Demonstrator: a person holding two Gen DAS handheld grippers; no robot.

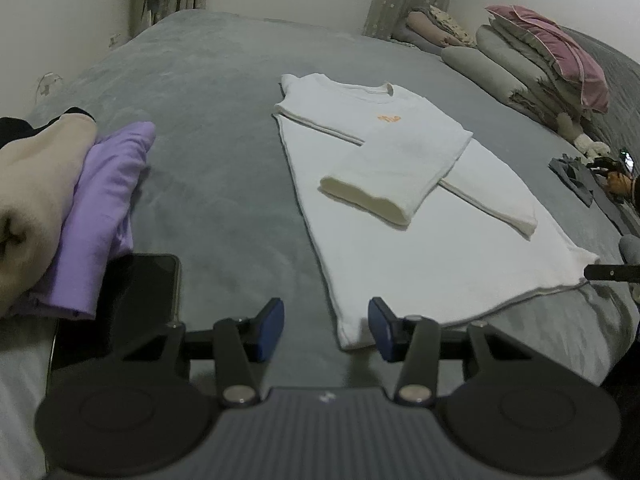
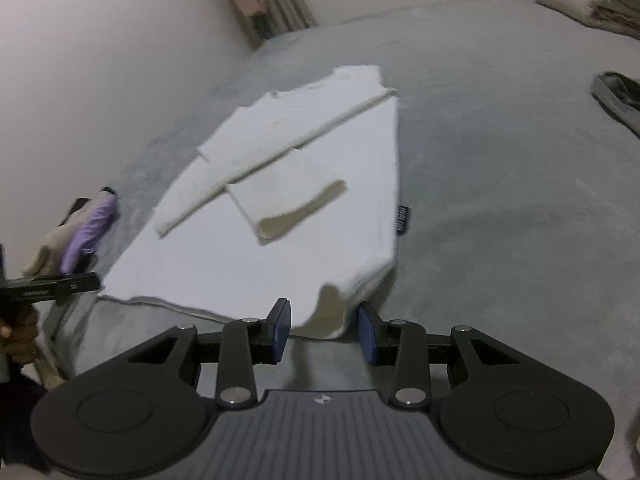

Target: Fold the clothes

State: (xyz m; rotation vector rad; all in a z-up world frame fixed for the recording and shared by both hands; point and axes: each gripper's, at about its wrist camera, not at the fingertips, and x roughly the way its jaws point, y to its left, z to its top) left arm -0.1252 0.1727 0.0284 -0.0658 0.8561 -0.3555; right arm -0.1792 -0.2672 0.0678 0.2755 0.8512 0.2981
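Observation:
A white sweatshirt [image 1: 420, 216] lies flat on the grey bed [image 1: 208, 128], both sleeves folded across its chest, hem towards me. My left gripper [image 1: 326, 330] stands open over the hem's left corner, which lies between the blue pads [image 1: 272, 328] without being pressed. In the right wrist view the sweatshirt [image 2: 260, 248] shows blurred. Its other hem corner [image 2: 328, 312] is bunched up a little between the pads of my right gripper [image 2: 325, 332], which stands open. A black finger of the right gripper [image 1: 612, 272] shows at that corner in the left wrist view.
Folded purple and beige clothes [image 1: 80, 208] are stacked at the left beside a dark flat phone [image 1: 140, 292]. Pillows and bedding [image 1: 536, 64] are piled at the back right. A grey garment [image 2: 616, 96] and small items lie at the right. A hand holds the left gripper [image 2: 52, 284].

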